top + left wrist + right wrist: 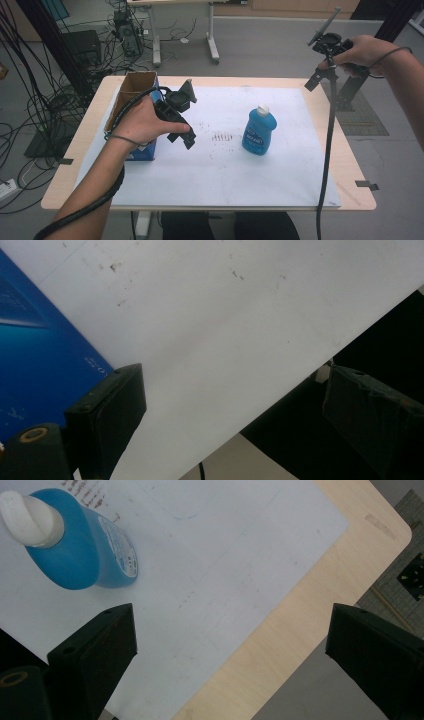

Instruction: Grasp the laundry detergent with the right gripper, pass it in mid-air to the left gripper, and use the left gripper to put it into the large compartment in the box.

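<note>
Blue translucent plastic bottle with a white cap point(259, 131) stands upright on the white paper sheet point(280, 170) that covers the pale wooden table point(350, 175), a little right of the sheet's middle and apart from both grippers. From the right gripper view the same bottle point(75, 550) sits at the upper left, beyond the jaws, with nothing between them.

Left gripper point(181, 120) is held in the person's left hand point(137, 122) above the left part of the sheet, just beside the open brown cardboard box with blue sides point(134, 95) that stands at the table's left edge. Its jaws stand apart and hold nothing; in the left gripper view the box's blue wall point(35, 365) lies next to one jaw, bare paper between the two.

Right gripper point(325, 60) is raised in the right hand point(362, 52) over the table's far right corner, well away from the bottle, jaws wide apart and empty
</note>
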Action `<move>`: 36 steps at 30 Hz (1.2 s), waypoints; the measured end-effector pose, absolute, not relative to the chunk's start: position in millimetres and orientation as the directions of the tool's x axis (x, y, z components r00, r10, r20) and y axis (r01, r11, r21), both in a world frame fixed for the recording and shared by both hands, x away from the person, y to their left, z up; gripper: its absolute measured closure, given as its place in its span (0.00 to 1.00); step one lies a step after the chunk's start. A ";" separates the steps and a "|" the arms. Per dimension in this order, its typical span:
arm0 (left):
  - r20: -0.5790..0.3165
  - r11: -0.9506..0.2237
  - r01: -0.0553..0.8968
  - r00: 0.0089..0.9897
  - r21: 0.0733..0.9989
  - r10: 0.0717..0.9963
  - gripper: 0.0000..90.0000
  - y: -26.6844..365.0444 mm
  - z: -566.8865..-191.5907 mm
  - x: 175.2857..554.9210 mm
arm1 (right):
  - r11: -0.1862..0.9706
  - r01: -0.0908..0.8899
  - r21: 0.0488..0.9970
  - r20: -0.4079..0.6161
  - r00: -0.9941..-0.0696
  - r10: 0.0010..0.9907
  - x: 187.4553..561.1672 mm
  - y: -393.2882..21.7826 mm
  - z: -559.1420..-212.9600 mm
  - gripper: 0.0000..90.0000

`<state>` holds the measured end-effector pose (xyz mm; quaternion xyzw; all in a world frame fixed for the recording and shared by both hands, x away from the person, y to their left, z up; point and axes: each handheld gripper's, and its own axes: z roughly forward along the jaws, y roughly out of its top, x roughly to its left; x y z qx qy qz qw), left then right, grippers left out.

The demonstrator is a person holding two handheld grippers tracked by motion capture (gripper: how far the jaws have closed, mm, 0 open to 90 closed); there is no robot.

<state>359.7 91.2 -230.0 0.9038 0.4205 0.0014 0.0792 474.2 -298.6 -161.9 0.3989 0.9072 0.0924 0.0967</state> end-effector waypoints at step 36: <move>-0.077 -0.634 0.759 0.648 0.149 0.757 0.11 89.6 -235.1 361.1 | 0.661 0.709 0.245 -0.085 -0.663 0.743 470.7 -309.1 -171.9 0.07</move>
